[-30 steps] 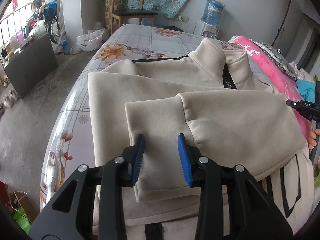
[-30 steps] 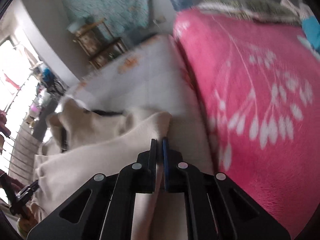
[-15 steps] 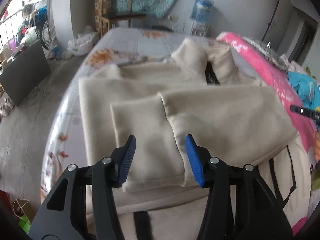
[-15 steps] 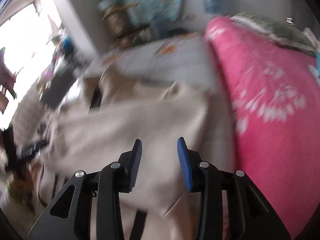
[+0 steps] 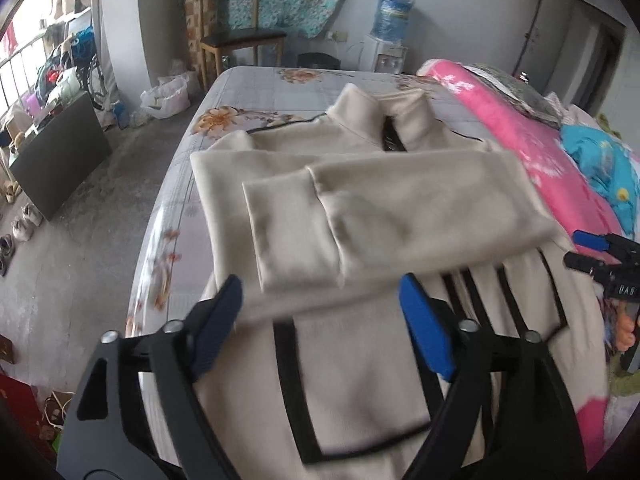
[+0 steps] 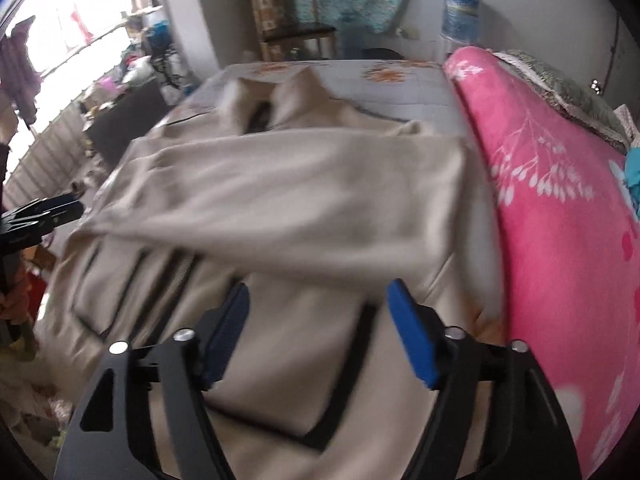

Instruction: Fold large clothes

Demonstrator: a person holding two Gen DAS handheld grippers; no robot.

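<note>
One beige jacket point(image 5: 384, 208) lay ahead of two tongs, both sleeves folded across. Left tongs point(image 5: 320, 320) and right tongs point(image 6: 316, 320) tilted downward, jaws opening, nothing gripped.

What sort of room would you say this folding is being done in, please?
Most likely a lived-in bedroom: the beige jacket lies on a bed with a floral sheet, beside a pink blanket, with a water dispenser by the wall.
</note>
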